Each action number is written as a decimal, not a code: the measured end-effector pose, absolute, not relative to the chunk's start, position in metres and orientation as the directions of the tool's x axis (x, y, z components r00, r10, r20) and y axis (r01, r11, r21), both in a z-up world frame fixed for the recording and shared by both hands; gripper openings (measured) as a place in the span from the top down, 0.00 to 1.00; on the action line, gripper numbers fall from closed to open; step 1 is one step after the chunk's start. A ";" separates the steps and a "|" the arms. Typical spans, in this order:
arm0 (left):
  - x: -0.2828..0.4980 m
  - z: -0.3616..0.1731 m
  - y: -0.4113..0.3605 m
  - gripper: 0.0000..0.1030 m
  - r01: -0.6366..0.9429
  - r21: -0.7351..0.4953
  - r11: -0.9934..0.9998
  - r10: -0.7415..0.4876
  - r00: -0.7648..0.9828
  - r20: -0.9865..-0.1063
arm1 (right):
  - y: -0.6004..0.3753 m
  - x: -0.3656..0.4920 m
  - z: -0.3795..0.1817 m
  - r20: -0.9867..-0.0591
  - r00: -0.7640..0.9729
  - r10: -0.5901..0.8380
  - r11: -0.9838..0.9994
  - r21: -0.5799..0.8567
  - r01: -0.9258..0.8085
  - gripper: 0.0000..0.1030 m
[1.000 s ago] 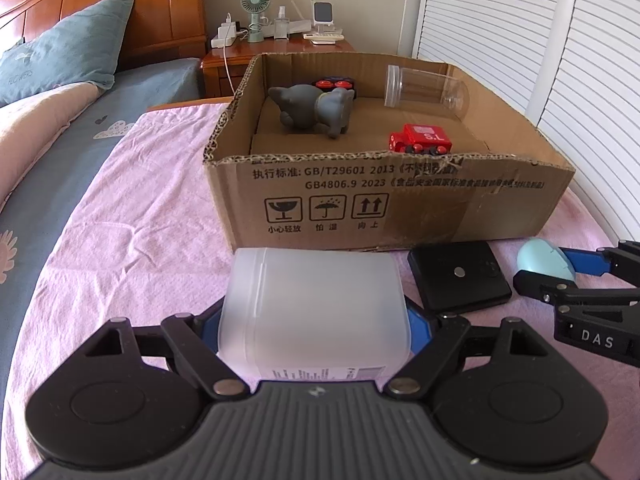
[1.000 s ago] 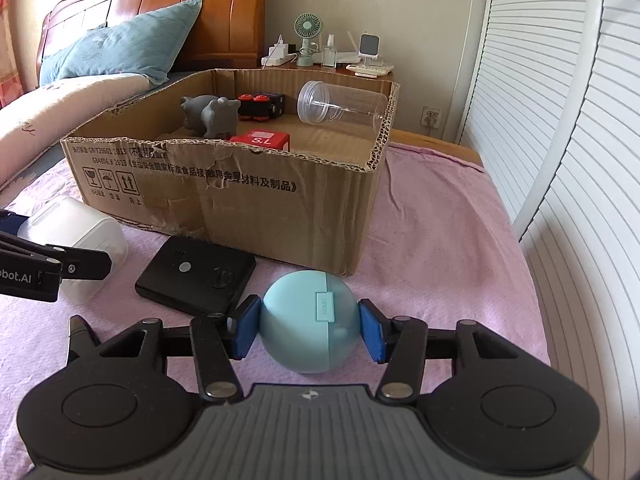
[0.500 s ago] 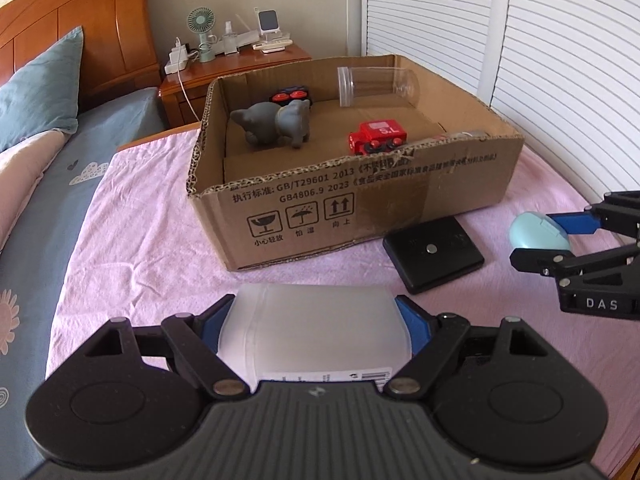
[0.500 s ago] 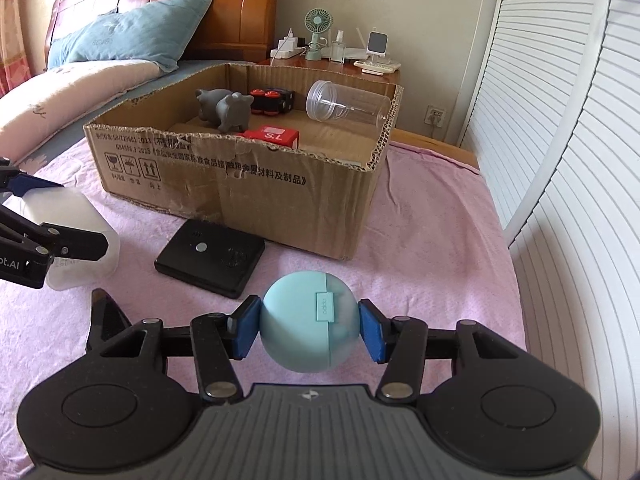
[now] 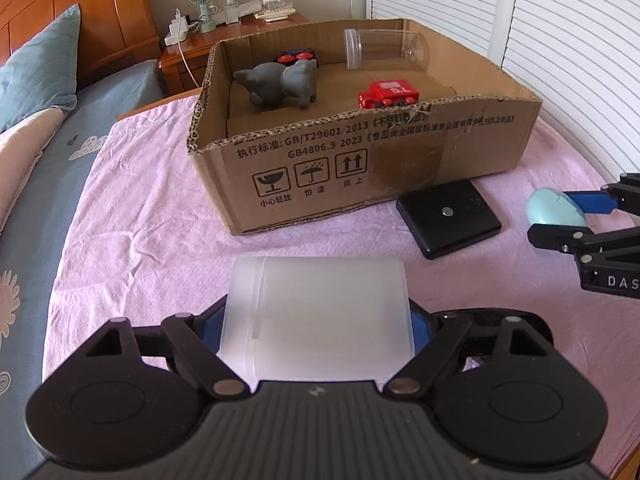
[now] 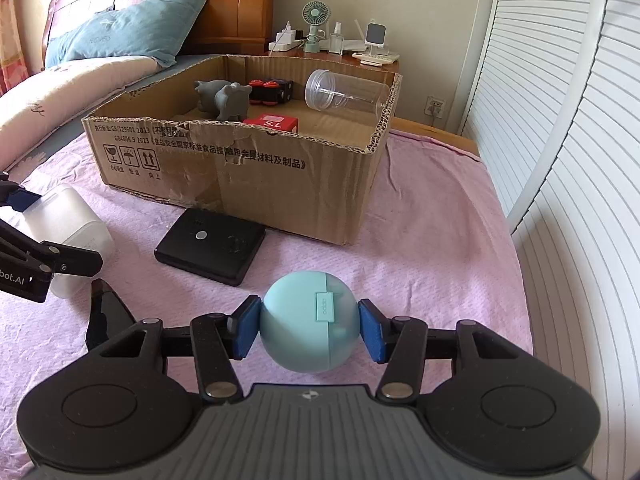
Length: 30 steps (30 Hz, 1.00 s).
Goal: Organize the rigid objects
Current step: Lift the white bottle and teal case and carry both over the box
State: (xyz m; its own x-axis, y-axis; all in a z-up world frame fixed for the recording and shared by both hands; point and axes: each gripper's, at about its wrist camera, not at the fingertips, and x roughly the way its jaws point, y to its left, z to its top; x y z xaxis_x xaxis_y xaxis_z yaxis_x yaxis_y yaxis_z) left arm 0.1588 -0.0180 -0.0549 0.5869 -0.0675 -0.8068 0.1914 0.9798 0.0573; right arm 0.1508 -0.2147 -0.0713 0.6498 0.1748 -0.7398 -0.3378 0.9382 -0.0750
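Gripping a frosted, translucent plastic container (image 5: pixel 320 320) with rounded corners and a faint seam near one end, the left gripper (image 5: pixel 316 330) presses its blue pads against the container's two sides, above the pink sheet (image 5: pixel 140 248) in front of the cardboard box (image 5: pixel 360 168). The right gripper (image 6: pixel 308 328) pinches a smooth, matte, pale-blue egg-shaped case (image 6: pixel 310 328) between its blue pads (image 6: pixel 246 330), seam and small tab facing the camera, over the same wrinkled sheet. Between the two held things lies a flat black square case (image 6: pixel 212 246) with rounded edges and a small silver disc on top, just beside the box's front wall. The box is open-topped corrugated board, its rim torn and ragged, printed with handling symbols. Inside it rest a grey rubbery animal figure (image 5: pixel 280 84), a glossy red toy vehicle (image 5: pixel 388 94), a black-and-red toy (image 5: pixel 294 56) behind the figure, and a clear cylindrical jar (image 5: pixel 386 48) lying on its side.
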 end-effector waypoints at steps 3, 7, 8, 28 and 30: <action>0.161 -0.054 -0.019 0.19 0.199 0.060 0.978 -0.068 0.580 -0.812 | -0.215 0.152 -0.073 -0.745 0.645 0.174 0.938 -0.073 -0.338 0.44; 0.162 -0.053 -0.018 0.20 0.220 0.059 0.974 -0.080 0.574 -0.815 | -0.216 0.152 -0.074 -0.745 0.643 0.178 0.939 -0.067 -0.339 0.44; 0.162 -0.053 -0.018 0.20 0.228 0.059 0.972 -0.084 0.573 -0.815 | -0.216 0.152 -0.074 -0.745 0.643 0.179 0.938 -0.067 -0.340 0.44; 0.158 -0.006 -0.018 0.20 0.371 0.052 0.927 -0.181 0.566 -0.804 | -0.218 0.144 -0.044 -0.734 0.640 0.227 0.914 -0.067 -0.401 0.44; 0.160 0.009 -0.017 0.20 0.384 0.051 0.922 -0.197 0.578 -0.792 | -0.218 0.142 -0.031 -0.725 0.646 0.238 0.904 -0.077 -0.421 0.44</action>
